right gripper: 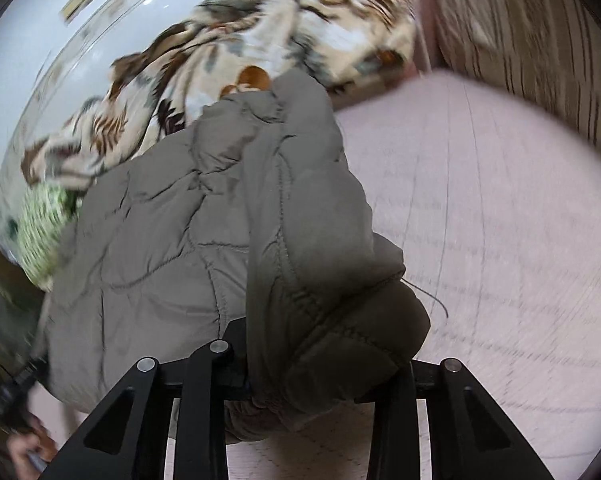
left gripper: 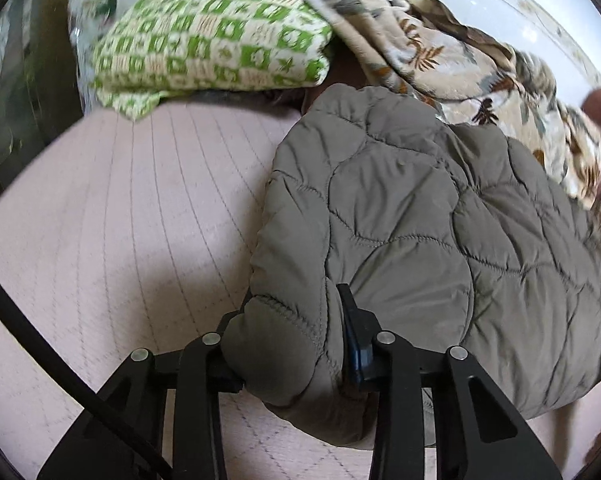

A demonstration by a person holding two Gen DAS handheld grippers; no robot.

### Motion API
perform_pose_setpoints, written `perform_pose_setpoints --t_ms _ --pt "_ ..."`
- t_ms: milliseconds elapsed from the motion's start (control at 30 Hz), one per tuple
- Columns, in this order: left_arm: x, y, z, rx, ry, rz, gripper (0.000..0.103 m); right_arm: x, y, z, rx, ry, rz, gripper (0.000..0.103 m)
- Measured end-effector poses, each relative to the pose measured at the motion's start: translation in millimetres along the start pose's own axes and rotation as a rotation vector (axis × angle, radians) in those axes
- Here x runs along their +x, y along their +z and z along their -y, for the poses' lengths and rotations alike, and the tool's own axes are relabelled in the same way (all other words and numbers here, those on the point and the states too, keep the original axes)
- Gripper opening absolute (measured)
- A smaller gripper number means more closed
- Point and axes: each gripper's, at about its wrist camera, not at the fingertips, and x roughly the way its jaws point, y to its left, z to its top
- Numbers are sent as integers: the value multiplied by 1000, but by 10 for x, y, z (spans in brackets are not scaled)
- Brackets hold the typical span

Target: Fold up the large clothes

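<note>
1. Both jaws clamp thick folds: left gripper (left gripper: 296, 344) and right gripper (right gripper: 316, 364) each pinch one quilted jacket (left gripper: 440, 240) edge.
2. One green-checked cushion (left gripper: 208, 40) and one leaf-print blanket (left gripper: 452, 52) lie behind.
3. Bare pink mattress (left gripper: 120, 208) spreads alongside.

Pink quilted bed surface (left gripper: 120, 220), white wall (right gripper: 40, 40) behind, wood-grain panel (right gripper: 520, 40) at right.

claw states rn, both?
Left claw: shut on the quilted jacket.
Right claw: shut on the same quilted jacket.
</note>
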Motion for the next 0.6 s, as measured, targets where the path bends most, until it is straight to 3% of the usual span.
perform_pose_setpoints --t_ms 267,600 --pt "-152 23 132 81 63 66 32 -155 -13 -346 -240 -131 94 31" --pt "-392 66 252 139 108 147 32 -324 -16 -550 -340 -176 165 31"
